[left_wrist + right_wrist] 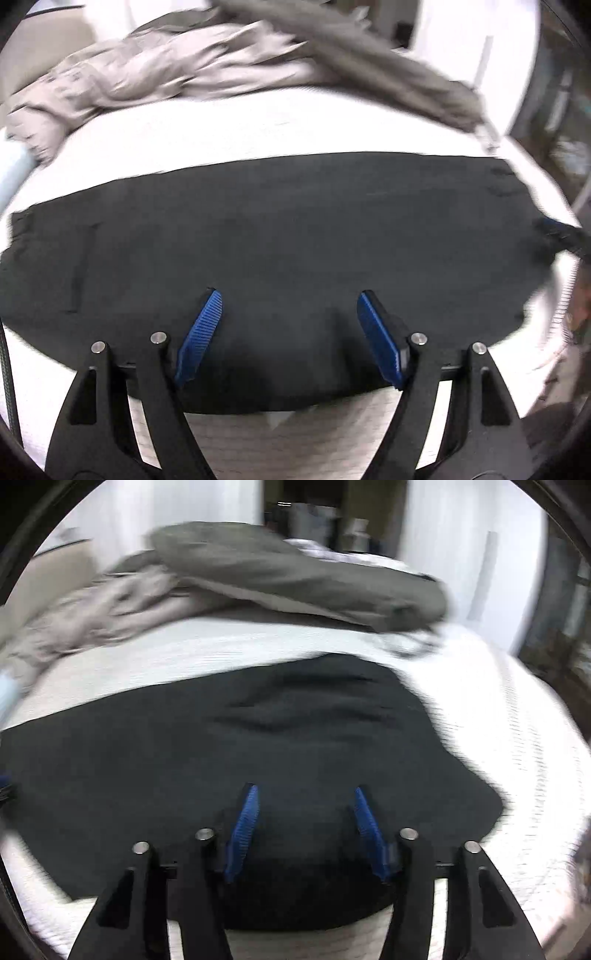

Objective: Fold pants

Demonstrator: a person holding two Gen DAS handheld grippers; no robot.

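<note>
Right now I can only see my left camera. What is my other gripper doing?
Observer: The right gripper is over the black pants with its jaws open, and nothing is pinched between them.
Operator: Are the pants flat over there?
Observer: Not quite. Some ripples cross the cloth near its far edge, beyond the jaws.

My left hand-held gripper (290,301) and right hand-held gripper (304,794) have black arms, silver screws and ribbed blue pads (199,336).
</note>
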